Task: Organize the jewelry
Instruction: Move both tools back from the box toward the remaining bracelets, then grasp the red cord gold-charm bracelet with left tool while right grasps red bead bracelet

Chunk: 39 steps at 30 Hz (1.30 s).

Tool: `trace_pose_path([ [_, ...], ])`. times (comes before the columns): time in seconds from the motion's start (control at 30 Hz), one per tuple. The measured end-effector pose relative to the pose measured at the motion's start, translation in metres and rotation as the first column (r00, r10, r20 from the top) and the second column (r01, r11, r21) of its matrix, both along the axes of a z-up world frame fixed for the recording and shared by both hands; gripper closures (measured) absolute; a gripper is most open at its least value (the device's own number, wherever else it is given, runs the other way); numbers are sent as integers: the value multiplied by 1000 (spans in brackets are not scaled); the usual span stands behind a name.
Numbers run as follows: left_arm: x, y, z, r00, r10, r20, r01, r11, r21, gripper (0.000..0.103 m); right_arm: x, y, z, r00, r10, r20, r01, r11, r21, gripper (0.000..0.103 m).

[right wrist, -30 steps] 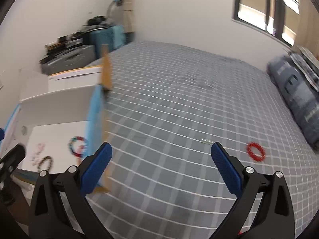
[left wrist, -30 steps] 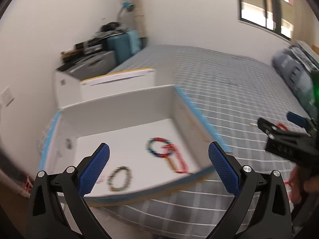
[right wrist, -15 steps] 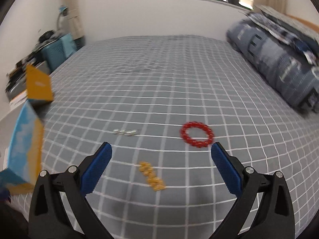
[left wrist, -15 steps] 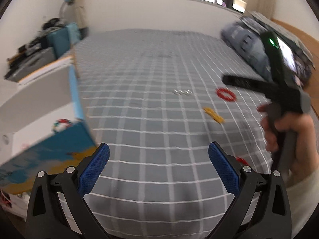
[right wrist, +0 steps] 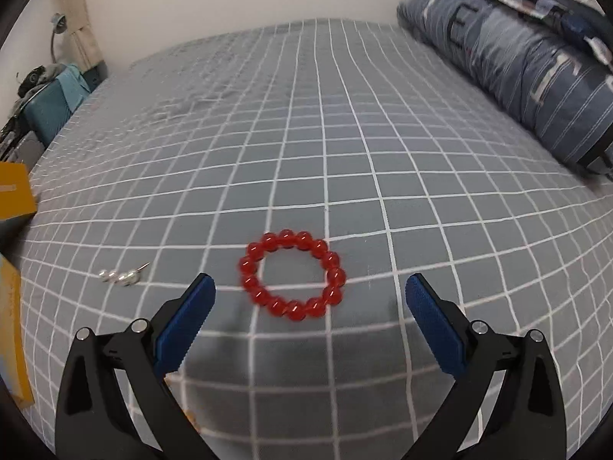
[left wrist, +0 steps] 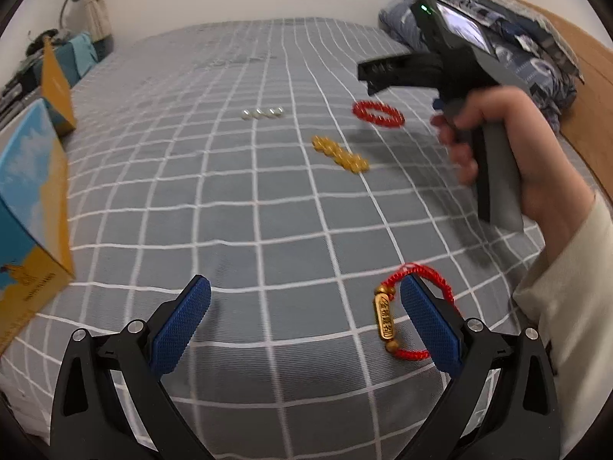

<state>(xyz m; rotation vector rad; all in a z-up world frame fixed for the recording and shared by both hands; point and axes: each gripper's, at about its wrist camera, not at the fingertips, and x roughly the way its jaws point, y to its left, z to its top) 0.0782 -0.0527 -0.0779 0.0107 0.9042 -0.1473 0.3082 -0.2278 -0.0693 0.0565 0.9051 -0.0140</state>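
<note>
A red bead bracelet (right wrist: 293,275) lies on the grey checked bedspread, just ahead of my open, empty right gripper (right wrist: 310,299); it also shows in the left wrist view (left wrist: 378,114). My left gripper (left wrist: 306,306) is open and empty above the bed. A red cord bracelet with a gold charm (left wrist: 387,316) lies by its right finger, partly hidden. A yellow bead strand (left wrist: 340,154) and a pearl pin (left wrist: 263,113) lie farther off. The pearl pin also shows in the right wrist view (right wrist: 120,276). The right gripper (left wrist: 373,73) hovers over the red beads.
The blue and yellow box (left wrist: 30,207) with its raised flap (left wrist: 55,84) stands at the left edge of the bed. A folded blue striped duvet (right wrist: 536,76) lies along the right side. A teal suitcase (right wrist: 49,103) stands beyond the bed's far left corner.
Both grippers have swung right, away from the box and over the bed. The right gripper has closed in on the red bead bracelet. The red cord bracelet has come into the left view.
</note>
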Motion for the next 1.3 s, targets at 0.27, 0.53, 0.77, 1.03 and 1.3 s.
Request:
trace_pose_path([
  [0.27, 4, -10, -16, 999, -33, -33, 33, 999, -8, 6, 21, -11, -24, 998, -12, -68, 13, 1000, 17, 7],
  [0.53, 5, -13, -22, 998, -41, -55, 41, 999, 4, 6, 24, -16, -34, 996, -33, -89, 34, 999, 17, 16],
  [0.77, 1, -18, -22, 995, -66, -69, 68, 998, 18, 11, 23, -22, -30, 995, -50, -83, 52, 998, 19, 36],
  [1.03, 2, -21, -21, 992, -99, -80, 100, 995, 21, 38, 21, -16, -26, 996, -30, -82, 28, 999, -26, 64],
  [1.3, 1, -23, -18, 991, -109, -77, 112, 993, 36, 59, 19, -5, -24, 997, 1, -81, -4, 999, -45, 87],
])
